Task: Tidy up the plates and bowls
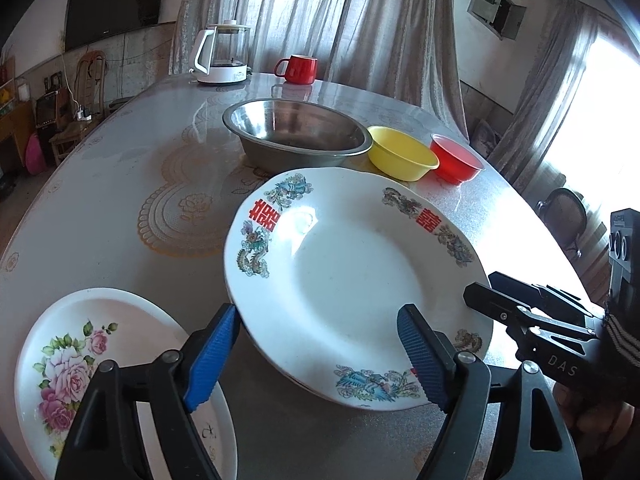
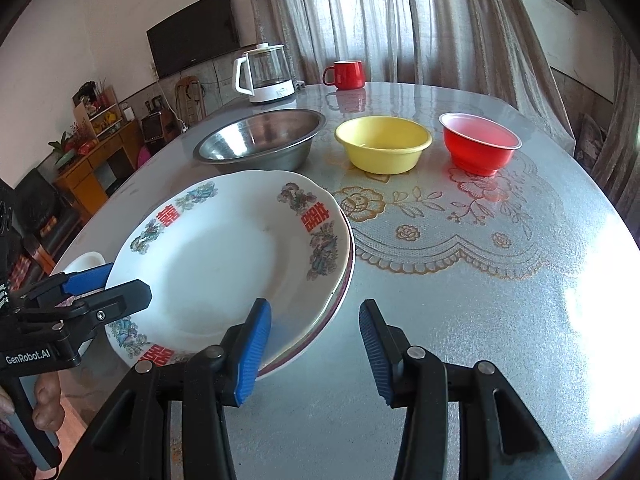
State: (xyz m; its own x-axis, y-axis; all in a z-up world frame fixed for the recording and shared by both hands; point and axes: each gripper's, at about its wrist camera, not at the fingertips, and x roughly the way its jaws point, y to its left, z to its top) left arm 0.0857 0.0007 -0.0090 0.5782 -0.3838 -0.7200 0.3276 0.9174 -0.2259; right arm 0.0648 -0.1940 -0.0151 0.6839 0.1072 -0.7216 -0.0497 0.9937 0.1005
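Two dragon plates (image 2: 224,264) lie stacked on the bench (image 2: 480,280); rose plate (image 1: 80,360) beside, three bowls (image 2: 382,142) behind, unstacked. Left hand-held gripper (image 1: 316,360) open astride the stack's rim; right hand-held gripper (image 2: 316,352) open, empty.

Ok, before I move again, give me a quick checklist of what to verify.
1. Top plate seated on the lower plate: ok, though the lower rim peeks out on one side.
2. Left gripper let go: ok, open, with the top plate's rim between its fingers and not pinched.
3. Right gripper free: ok, open and clamping nothing.
4. Rose plate on the stack: not ok, it lies apart.
5. Steel bowl, yellow bowl and red bowl nested: not ok, they stand side by side.
6. Left gripper clear of the rose plate: cannot tell.
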